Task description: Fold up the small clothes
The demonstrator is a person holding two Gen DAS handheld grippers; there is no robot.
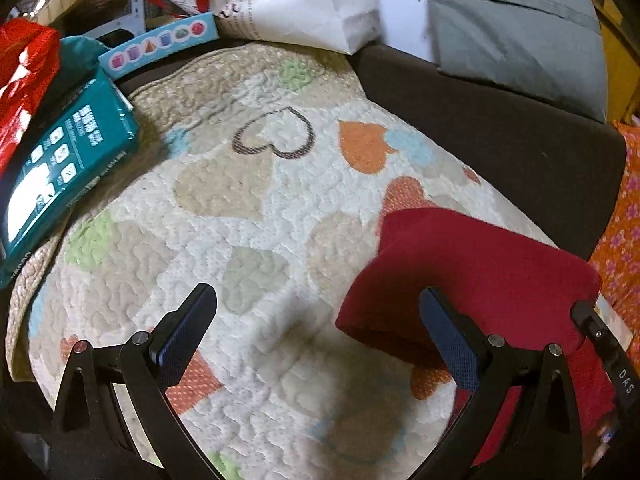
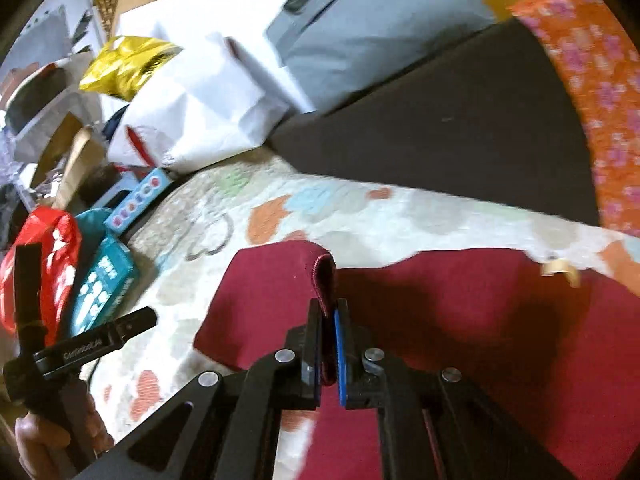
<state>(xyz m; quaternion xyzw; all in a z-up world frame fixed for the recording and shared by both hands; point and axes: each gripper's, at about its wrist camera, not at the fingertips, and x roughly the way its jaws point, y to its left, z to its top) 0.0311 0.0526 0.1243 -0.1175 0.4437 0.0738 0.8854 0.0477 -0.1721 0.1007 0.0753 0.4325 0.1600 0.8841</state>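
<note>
A dark red garment lies on a quilted mat with hearts. My right gripper is shut on its hemmed edge, and that edge stands lifted off the mat. In the left wrist view the same garment rises as a raised fold at the right. My left gripper hangs open above the mat to the left of the fold, with nothing between its fingers. Its right finger is in front of the fold; contact cannot be told. The left gripper's body and the hand holding it appear at the lower left of the right wrist view.
A teal box and a red bag sit at the mat's left edge. A white paper bag and a grey bag stand at the back. Dark surface and an orange floral cloth lie to the right.
</note>
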